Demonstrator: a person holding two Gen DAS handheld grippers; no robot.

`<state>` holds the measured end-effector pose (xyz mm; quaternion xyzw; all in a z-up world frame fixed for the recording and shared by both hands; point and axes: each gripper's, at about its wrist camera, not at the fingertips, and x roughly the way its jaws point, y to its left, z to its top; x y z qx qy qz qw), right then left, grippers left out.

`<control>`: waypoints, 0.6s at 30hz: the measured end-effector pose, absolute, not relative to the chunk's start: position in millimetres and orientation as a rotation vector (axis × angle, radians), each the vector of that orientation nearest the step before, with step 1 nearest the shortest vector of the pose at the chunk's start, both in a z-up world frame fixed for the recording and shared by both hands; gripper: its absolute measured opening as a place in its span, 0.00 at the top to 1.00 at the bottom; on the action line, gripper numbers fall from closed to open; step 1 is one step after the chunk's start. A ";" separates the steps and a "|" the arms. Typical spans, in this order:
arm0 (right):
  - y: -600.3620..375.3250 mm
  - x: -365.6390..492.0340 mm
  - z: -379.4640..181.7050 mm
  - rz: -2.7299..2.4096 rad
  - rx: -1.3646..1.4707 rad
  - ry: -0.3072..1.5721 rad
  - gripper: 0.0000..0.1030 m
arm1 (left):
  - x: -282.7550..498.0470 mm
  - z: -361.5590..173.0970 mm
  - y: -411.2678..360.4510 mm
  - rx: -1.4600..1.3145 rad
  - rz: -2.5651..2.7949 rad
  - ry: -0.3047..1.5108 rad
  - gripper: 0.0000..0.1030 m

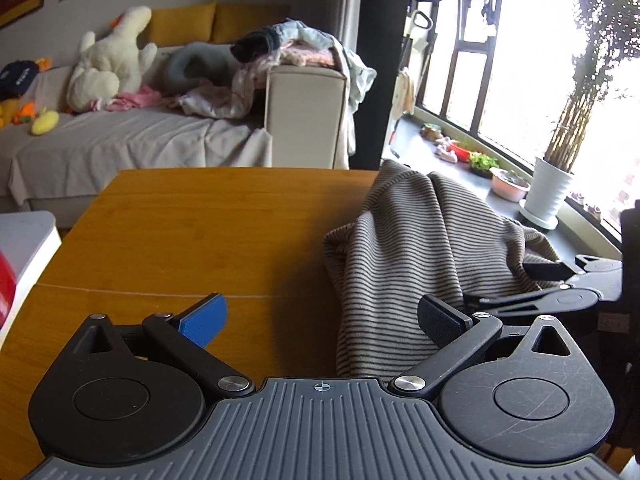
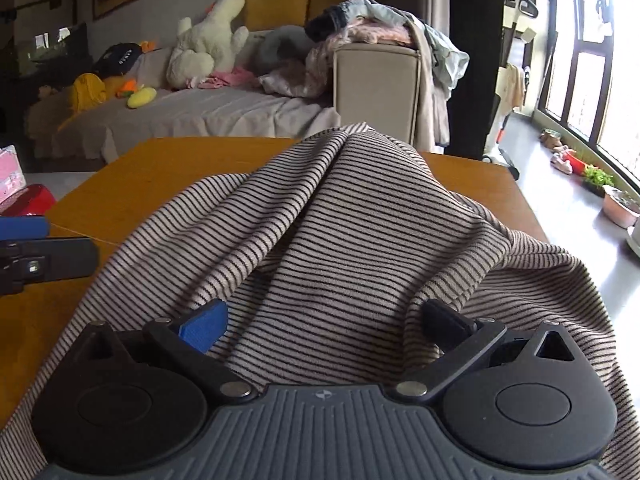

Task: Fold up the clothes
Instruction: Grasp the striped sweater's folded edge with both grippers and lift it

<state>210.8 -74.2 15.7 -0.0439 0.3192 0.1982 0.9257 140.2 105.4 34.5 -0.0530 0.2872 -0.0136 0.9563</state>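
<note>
The striped shirt [image 2: 340, 240] lies heaped in a loose mound on the wooden table [image 1: 180, 220], toward the window side of it, with folds rising to a peak and one edge spilling over the near rim of the table. It is bunched like that, I judge, because nothing has been spread flat yet; folding cannot start until it is laid out.

My right gripper [image 2: 324, 320] sits right at the near edge of the shirt, its jaws spread wide with cloth lying between and around the two pads, draped over the body of the tool. Nothing is pinched, as far as I can tell. I hold it low and level, pointing into the heap, which suits taking a hem.

My left gripper [image 1: 322, 316] is beside the shirt, on the side away from the window, over bare table. Its jaws are also wide apart and empty; the dark pad [image 1: 440, 318] is just at the shirt's edge, the blue pad [image 1: 204, 316] clear of it. I hold it level too.

Beyond the table stands a sofa [image 1: 120, 140] with soft toys.
</note>
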 end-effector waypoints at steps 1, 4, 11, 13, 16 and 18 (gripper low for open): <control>-64.9 209.5 15.6 0.432 -0.072 0.655 0.00 | 143.6 33.3 113.3 -0.117 -0.015 0.584 0.00; -32.0 204.4 15.6 0.483 -0.051 0.659 0.00 | 148.8 31.4 134.3 -0.157 0.007 0.588 0.00; 18.6 185.6 14.8 0.402 -0.122 0.672 0.00 | 144.3 16.4 171.0 -0.173 0.016 0.651 0.00; 18.3 185.0 14.0 0.399 -0.120 0.675 0.00 | 142.6 13.1 181.3 -0.183 0.024 0.666 0.00; 15.2 184.9 13.0 0.402 -0.112 0.675 0.00 | 140.9 5.9 195.0 -0.234 0.024 0.689 0.00; 12.7 184.0 12.7 0.408 -0.106 0.672 0.00 | 140.0 1.4 200.3 -0.268 0.016 0.698 0.00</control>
